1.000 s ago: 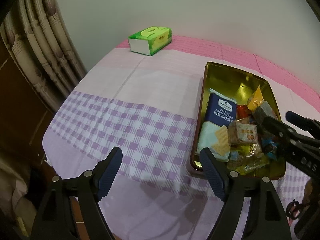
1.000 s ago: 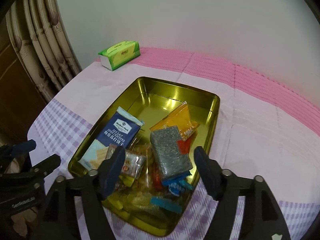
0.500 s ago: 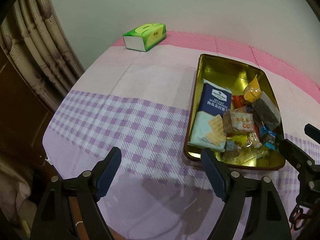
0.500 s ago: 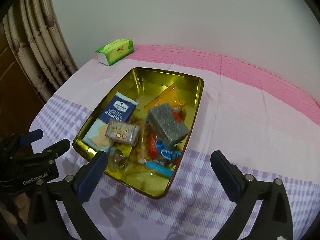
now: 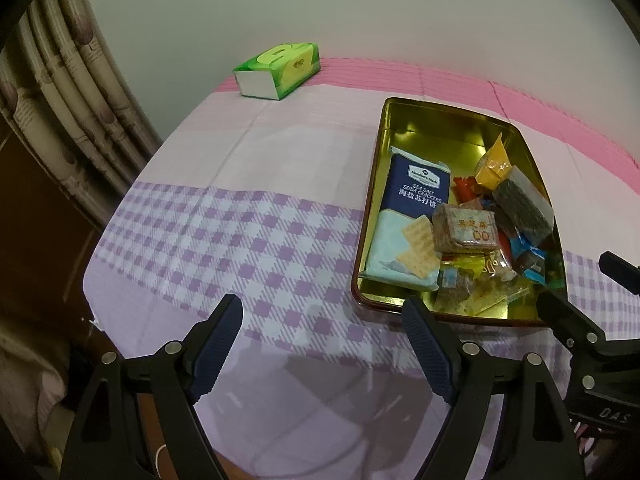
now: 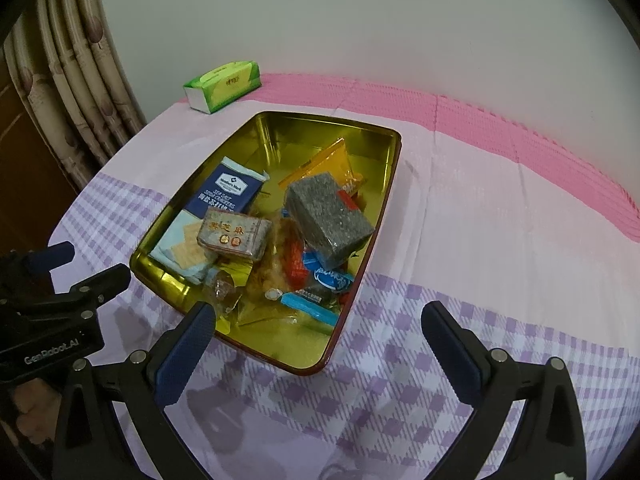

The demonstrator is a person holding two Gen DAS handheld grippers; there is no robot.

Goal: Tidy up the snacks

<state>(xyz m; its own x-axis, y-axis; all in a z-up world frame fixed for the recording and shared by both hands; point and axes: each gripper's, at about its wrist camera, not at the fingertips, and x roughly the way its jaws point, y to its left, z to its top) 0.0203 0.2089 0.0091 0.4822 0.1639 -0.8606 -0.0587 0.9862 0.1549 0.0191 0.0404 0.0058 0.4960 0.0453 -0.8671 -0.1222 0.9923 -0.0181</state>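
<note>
A gold tin tray (image 5: pixel 436 114) (image 6: pixel 320 122) sits on the checked tablecloth and holds several snacks: a blue soda cracker pack (image 5: pixel 416 196) (image 6: pixel 226 196), a brown sesame block (image 5: pixel 466 229) (image 6: pixel 234 233), a grey speckled bar (image 5: pixel 520 204) (image 6: pixel 330 214), an orange packet (image 5: pixel 494 164) (image 6: pixel 326 162) and small wrapped sweets (image 6: pixel 316 280). My left gripper (image 5: pixel 322 332) is open and empty, hovering near the tray's front left corner. My right gripper (image 6: pixel 320 332) is open and empty, hovering over the tray's front right corner.
A green tissue box (image 5: pixel 278 70) (image 6: pixel 222 86) lies at the table's far left corner. A curtain (image 5: pixel 68 112) hangs left of the table. The table's left edge (image 5: pixel 94 280) drops off to dark furniture. A white wall stands behind.
Both grippers have pulled back and up from the tray. The right gripper's jaws have opened wider, leaving the grey bar in the tray.
</note>
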